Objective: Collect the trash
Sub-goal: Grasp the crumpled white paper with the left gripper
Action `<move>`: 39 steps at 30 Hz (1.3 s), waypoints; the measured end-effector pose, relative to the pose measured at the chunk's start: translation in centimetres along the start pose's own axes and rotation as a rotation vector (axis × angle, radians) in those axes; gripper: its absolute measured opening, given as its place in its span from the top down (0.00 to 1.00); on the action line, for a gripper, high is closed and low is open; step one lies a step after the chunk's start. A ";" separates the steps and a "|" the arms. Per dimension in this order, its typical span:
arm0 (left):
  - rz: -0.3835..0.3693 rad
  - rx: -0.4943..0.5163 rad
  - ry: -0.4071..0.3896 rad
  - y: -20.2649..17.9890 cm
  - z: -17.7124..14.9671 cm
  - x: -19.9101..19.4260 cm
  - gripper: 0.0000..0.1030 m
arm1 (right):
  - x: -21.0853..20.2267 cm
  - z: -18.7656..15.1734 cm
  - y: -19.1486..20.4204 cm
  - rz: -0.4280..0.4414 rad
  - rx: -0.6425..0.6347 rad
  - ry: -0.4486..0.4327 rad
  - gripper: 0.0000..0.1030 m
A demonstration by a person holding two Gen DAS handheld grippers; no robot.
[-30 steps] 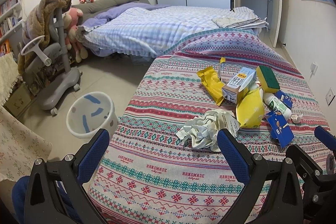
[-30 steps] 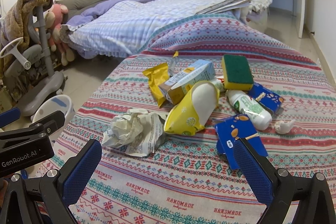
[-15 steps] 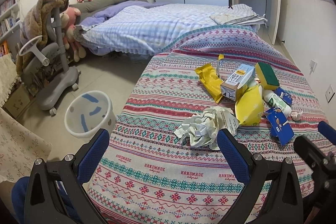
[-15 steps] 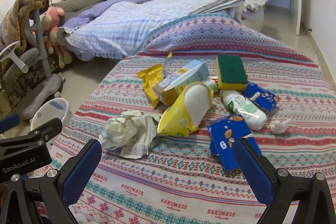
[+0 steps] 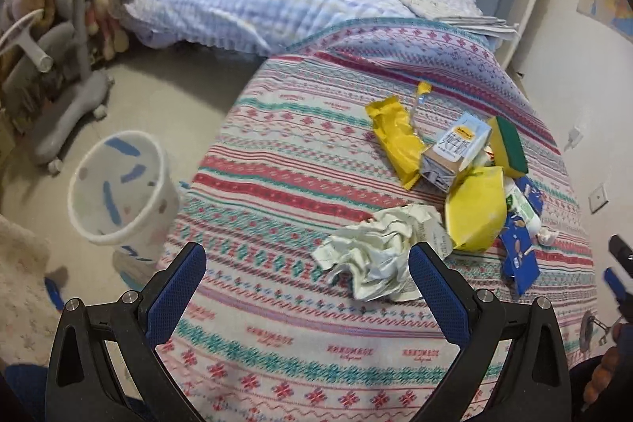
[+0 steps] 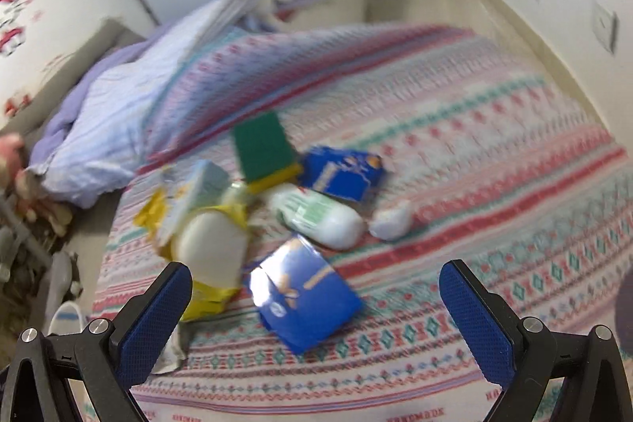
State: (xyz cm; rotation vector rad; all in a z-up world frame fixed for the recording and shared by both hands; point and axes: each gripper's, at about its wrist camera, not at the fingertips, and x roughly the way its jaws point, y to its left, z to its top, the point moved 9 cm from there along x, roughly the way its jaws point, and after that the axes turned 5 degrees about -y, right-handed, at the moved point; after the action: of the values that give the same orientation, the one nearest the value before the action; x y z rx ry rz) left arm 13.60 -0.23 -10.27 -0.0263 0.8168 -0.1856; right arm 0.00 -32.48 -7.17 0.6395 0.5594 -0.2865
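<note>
- Trash lies in one loose heap on the woven patterned bedspread [image 5: 277,184], toward the right side of the bed as we see it from the left wrist view.
- Nearest the left gripper [image 5: 306,275] we see a crumpled paper ball [image 5: 379,252], whitish, with many sharp folds; it sits just in front of the gripper's right finger, not touched.
- Behind it we see an open yellow foil bag [image 5: 476,214], a flattened yellow wrapper [image 5: 395,141] whose long axis runs away from the camera, and a small carton [image 5: 455,153] lying on its side.
- A green and yellow sponge [image 6: 263,149], rectangular, leans on the heap.
- A white plastic bottle [image 6: 320,216] lies on its side, and its long axis runs from upper left to lower right in the right wrist view.
- Two flat blue cartons lie near the bottle: a far blue carton [image 6: 342,173] and a near blue carton [image 6: 304,299].
- The right gripper [image 6: 316,307] hovers over the near blue carton; this view is blurred.
- Both grippers have their blue textured fingers wide apart and hold nothing.
- A round white waste bin [image 5: 118,188] stands on the floor to the left of the bed.
</note>
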 end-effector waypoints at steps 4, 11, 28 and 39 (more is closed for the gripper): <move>-0.047 0.026 0.064 -2.1 -0.8 2.2 0.00 | 1.4 -1.3 -0.8 -0.023 0.026 0.100 0.00; -0.009 0.164 0.184 -4.8 -4.1 6.1 0.41 | 2.5 -3.2 -0.7 -0.039 0.035 0.187 0.00; -0.196 -0.142 0.199 -0.1 -3.0 3.4 0.83 | 3.7 -5.7 2.4 0.018 -0.072 0.244 0.01; -0.176 -0.168 0.135 3.4 -1.7 1.3 0.83 | 4.4 0.9 -5.5 -0.156 0.232 0.101 0.07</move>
State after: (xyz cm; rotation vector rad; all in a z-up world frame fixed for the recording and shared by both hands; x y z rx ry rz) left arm 13.76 2.99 -12.75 -0.2463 0.9641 -0.2866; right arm 1.69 -37.67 -11.73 0.8398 0.6807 -0.4726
